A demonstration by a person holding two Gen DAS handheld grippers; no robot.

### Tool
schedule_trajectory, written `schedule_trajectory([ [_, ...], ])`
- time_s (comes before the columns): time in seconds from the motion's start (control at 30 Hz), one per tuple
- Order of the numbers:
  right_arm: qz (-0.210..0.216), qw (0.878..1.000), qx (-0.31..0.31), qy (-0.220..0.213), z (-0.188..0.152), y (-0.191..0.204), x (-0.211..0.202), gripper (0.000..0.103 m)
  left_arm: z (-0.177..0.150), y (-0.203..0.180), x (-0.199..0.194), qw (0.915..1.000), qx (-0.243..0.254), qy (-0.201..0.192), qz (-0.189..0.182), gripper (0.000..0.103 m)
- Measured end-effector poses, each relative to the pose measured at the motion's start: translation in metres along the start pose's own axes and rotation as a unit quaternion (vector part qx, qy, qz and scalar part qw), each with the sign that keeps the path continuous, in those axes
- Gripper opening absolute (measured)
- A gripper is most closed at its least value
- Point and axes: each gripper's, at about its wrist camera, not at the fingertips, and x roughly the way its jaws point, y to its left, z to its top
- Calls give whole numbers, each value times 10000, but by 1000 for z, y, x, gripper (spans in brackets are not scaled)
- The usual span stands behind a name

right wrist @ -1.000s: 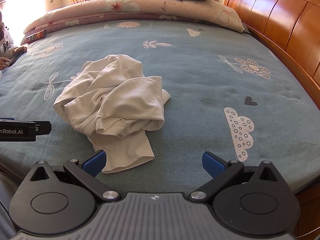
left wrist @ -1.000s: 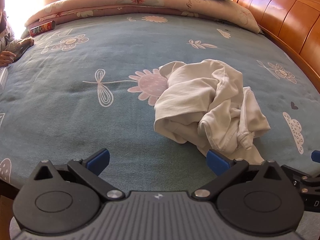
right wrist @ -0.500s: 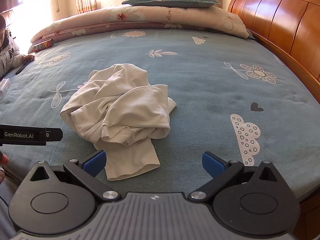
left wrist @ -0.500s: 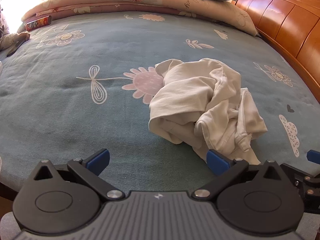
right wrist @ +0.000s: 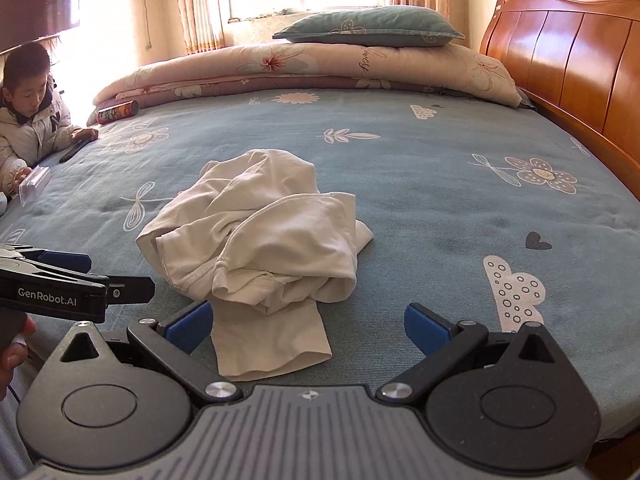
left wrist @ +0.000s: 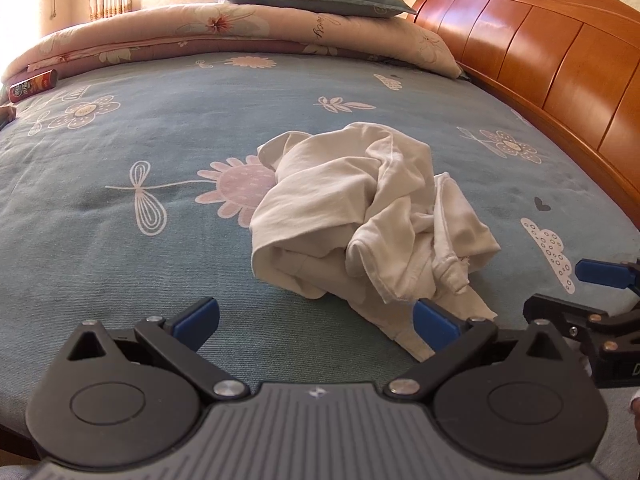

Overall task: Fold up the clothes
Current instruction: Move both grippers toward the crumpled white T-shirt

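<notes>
A crumpled white garment [left wrist: 360,216] lies in a heap on the blue flowered bedsheet [left wrist: 120,160]; it also shows in the right wrist view [right wrist: 260,248]. My left gripper [left wrist: 316,320] is open and empty, just short of the heap's near edge, its right finger beside the loose end of cloth. My right gripper [right wrist: 308,326] is open and empty, with the garment's flat loose end [right wrist: 272,344] lying between its fingers. Each gripper shows at the edge of the other's view: the right one [left wrist: 600,280], the left one [right wrist: 60,276].
A wooden headboard [right wrist: 568,60] runs along the right. A folded quilt [right wrist: 320,68] with a pillow [right wrist: 372,26] on top lies at the far end. A red can [right wrist: 118,112] lies by the quilt. A child [right wrist: 28,112] leans on the bed's left edge.
Both grippers have tilted upward and moved slightly closer to the garment, bringing the window and far end of the room into view. The garment has not moved. Both stay open.
</notes>
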Motion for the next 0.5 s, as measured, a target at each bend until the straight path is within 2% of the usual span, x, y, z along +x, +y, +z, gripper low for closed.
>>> schedule_trajectory([
  [0.13, 125, 9998, -131, -45, -5, -2, 2, 103, 0, 1, 7, 9995, -146, 164, -239, 102],
  [0.37, 223, 9996, -106, -123, -9, -14, 2, 102, -1, -4, 9, 9993, -240, 144, -232, 102],
  [0.5, 252, 9996, -80, -111, -11, -18, 5, 101, -3, -12, 16, 9992, 61, 382, -51, 102],
])
